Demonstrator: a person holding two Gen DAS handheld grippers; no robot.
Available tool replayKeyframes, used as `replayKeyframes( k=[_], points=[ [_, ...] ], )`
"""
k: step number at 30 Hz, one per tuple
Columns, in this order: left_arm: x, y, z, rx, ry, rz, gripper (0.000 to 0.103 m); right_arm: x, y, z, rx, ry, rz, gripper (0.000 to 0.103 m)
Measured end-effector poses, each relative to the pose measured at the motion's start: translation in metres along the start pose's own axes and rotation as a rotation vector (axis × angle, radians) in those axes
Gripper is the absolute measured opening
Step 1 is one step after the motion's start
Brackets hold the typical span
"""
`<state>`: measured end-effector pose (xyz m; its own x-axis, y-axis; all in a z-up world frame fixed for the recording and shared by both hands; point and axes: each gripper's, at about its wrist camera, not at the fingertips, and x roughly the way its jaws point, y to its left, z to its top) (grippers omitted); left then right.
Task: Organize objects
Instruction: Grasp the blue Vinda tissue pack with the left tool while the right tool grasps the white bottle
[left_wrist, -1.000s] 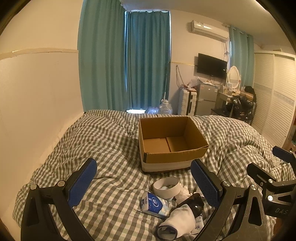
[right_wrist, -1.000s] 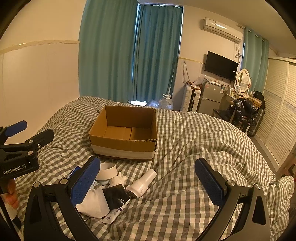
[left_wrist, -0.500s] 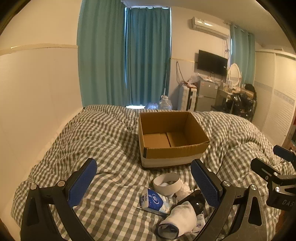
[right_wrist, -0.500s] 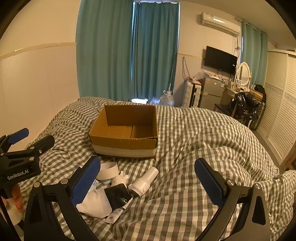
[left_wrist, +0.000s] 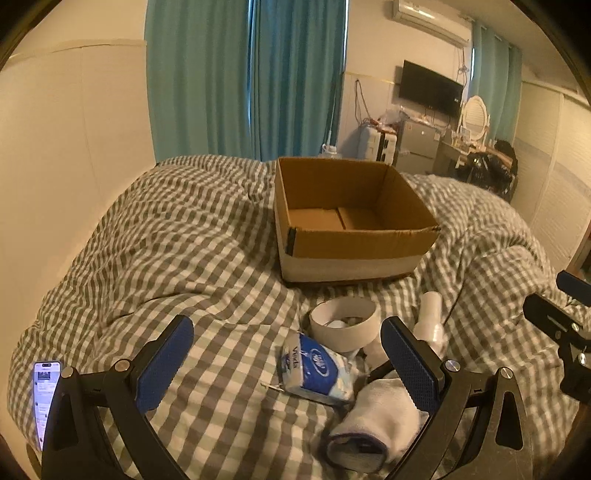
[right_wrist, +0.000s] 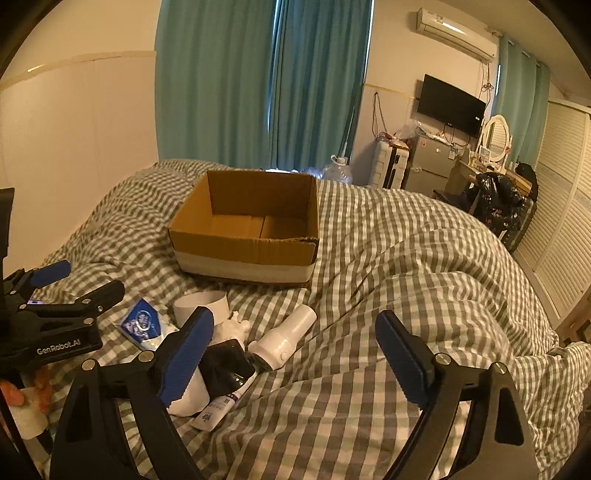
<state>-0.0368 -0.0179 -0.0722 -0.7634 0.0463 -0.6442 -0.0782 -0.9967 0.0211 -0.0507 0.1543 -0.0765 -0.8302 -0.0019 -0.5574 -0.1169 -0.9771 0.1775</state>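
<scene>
Lying near left tool (left_wrist: 288, 363) pads — tissue pack (left_wrist: 314, 365), untouched.

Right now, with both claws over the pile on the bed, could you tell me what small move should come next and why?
Probably ease the right claw, whose jaws have just been closing with nothing yet between them, down onto the white bottle. It lies apart at the pile's edge, and the cardboard box behind stands empty.
</scene>
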Motion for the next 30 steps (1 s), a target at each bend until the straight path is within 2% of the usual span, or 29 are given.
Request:
replayKeyframes(
  k=[5, 7, 9, 11, 14, 18, 20, 23, 24, 26, 29, 30],
  points=[
    [0.023, -0.004, -0.003, 0.019, 0.070, -0.029, 0.100, 0.040, -0.003, 0.002, 0.012, 0.080, 0.023, 0.086],
    [0.035, -0.009, -0.006, 0.044, 0.113, -0.053, 0.088, 0.057, -0.001, 0.005, -0.014, 0.124, 0.037, 0.081],
    [0.052, -0.012, -0.012, 0.062, 0.177, -0.070, 0.072, 0.075, 0.003, 0.005, -0.034, 0.169, 0.060, 0.071],
    [0.068, -0.012, -0.020, 0.064, 0.249, -0.091, 0.064, 0.088, 0.004, 0.001, -0.041, 0.205, 0.080, 0.069],
    [0.081, -0.010, -0.027, 0.065, 0.305, -0.085, 0.064, 0.115, 0.001, -0.007, -0.018, 0.291, 0.107, 0.064],
    [0.092, -0.023, -0.027, 0.110, 0.336, -0.071, 0.064, 0.145, -0.007, -0.018, 0.042, 0.399, 0.120, 0.058],
    [0.098, -0.033, -0.027, 0.147, 0.352, -0.100, 0.063, 0.158, -0.008, -0.021, 0.053, 0.434, 0.141, 0.058],
    [0.103, -0.038, -0.024, 0.162, 0.367, -0.141, 0.050, 0.175, 0.001, -0.023, 0.023, 0.476, 0.159, 0.058],
    [0.104, -0.038, -0.023, 0.161, 0.368, -0.156, 0.043, 0.181, 0.005, -0.024, 0.013, 0.491, 0.159, 0.057],
    [0.105, -0.033, -0.023, 0.142, 0.373, -0.186, 0.036, 0.187, 0.007, -0.025, 0.012, 0.498, 0.151, 0.058],
    [0.102, -0.032, -0.023, 0.120, 0.363, -0.205, 0.030, 0.192, 0.007, -0.026, 0.028, 0.503, 0.156, 0.057],
    [0.099, -0.031, -0.023, 0.120, 0.354, -0.208, 0.028, 0.192, 0.007, -0.027, 0.038, 0.502, 0.166, 0.054]
  ],
)
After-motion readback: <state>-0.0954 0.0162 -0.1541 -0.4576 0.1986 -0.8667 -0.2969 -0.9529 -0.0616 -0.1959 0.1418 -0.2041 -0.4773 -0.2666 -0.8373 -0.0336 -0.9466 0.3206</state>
